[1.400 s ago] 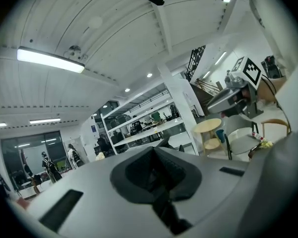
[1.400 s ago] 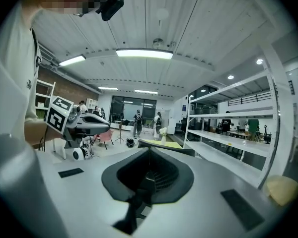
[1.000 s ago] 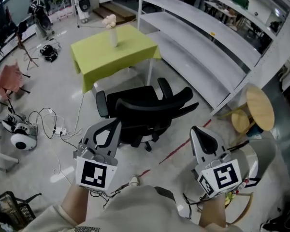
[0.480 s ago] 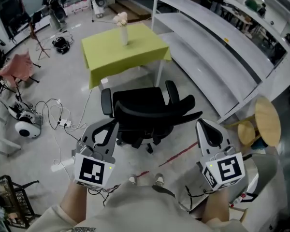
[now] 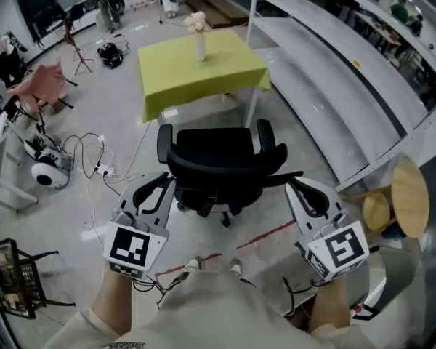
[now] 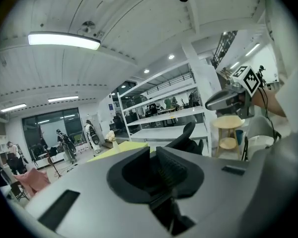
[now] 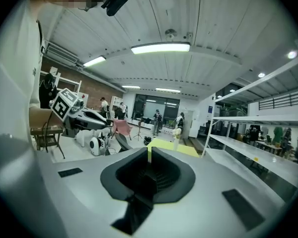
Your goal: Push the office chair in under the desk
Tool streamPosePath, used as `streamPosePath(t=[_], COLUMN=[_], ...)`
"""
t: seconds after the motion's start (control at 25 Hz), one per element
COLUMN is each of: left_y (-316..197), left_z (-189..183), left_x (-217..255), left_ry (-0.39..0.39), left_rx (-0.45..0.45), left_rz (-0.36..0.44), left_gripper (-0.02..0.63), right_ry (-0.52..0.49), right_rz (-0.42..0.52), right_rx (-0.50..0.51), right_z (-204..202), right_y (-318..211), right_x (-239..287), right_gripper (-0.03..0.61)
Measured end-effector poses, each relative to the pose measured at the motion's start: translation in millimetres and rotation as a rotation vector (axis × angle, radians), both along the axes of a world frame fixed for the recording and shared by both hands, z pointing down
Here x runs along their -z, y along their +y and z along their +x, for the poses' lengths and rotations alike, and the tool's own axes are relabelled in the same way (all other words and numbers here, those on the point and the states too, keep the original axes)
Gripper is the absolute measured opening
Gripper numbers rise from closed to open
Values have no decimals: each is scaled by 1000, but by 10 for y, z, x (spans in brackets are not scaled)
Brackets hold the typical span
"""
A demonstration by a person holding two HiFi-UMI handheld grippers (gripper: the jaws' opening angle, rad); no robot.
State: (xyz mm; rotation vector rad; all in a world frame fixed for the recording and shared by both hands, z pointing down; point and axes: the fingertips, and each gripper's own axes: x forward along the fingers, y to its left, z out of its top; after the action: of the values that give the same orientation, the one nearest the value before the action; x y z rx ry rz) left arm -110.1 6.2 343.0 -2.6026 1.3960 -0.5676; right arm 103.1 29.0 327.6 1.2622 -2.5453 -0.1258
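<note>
Two grippers flank the chair (image 5: 218, 162), one at each end of its backrest. Far left of the chair lie a pink cloth (image 5: 42, 78), a white round device (image 5: 47, 174) and loose cables (image 5: 94, 167) on the floor.

My left gripper (image 5: 167, 182) hangs by the chair's left end. Its jaws are barely apart, having just been opening, with nothing between them. From the head view I cannot tell if it touches the backrest.

The chair stands on the floor with its back towards me and its seat facing the desk (image 5: 203, 71). The desk stands just beyond the chair under a green cloth. The seat front sits near the desk's near edge and is not yet under it. A vase (image 5: 199, 43) of flowers stands on the desk, beyond the chair.

A red line (image 5: 269, 231) runs on the floor on my side of the chair.

My right gripper (image 5: 298, 191) hangs at the chair's right end. Its jaws also show only a thin slit after just opening, and it is empty.

Grey shelving (image 5: 327, 64) runs right of the chair. A wooden stool (image 5: 410, 195) stands further right.
</note>
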Motion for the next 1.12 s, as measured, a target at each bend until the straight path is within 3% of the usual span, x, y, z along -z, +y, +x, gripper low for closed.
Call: streamPosePath(t=[0.12, 0.24, 0.44, 0.64, 0.72, 0.88, 1.12], left_y=[-11, 14, 28, -24, -12, 14, -148], left_z=[112, 226, 291, 288, 318, 403, 363], left_x=[-110, -285, -585, -786, -928, -1166, -1415], left_ry=[-56, -160, -323, -371, -404, -379, -399], left_rx=[-24, -71, -144, -200, -259, -354, -386], left_rz=[-30, -57, -74, -81, -123, -229, -229], left_gripper=[112, 201, 278, 304, 304, 295, 296], right_ry=[-2, 45, 111, 208, 242, 298, 379], right_rz=[-9, -36, -80, -149, -169, -215, -290], right_rx=[80, 123, 166, 229, 272, 295, 331], right_z=[4, 49, 91, 20, -23, -47, -167], right_y=[1, -18, -91, -169, -205, -312, -453], right_x=[-68, -193, -376, -623, -732, -999, -1408], right_gripper=[65, 124, 160, 212, 212, 212, 230])
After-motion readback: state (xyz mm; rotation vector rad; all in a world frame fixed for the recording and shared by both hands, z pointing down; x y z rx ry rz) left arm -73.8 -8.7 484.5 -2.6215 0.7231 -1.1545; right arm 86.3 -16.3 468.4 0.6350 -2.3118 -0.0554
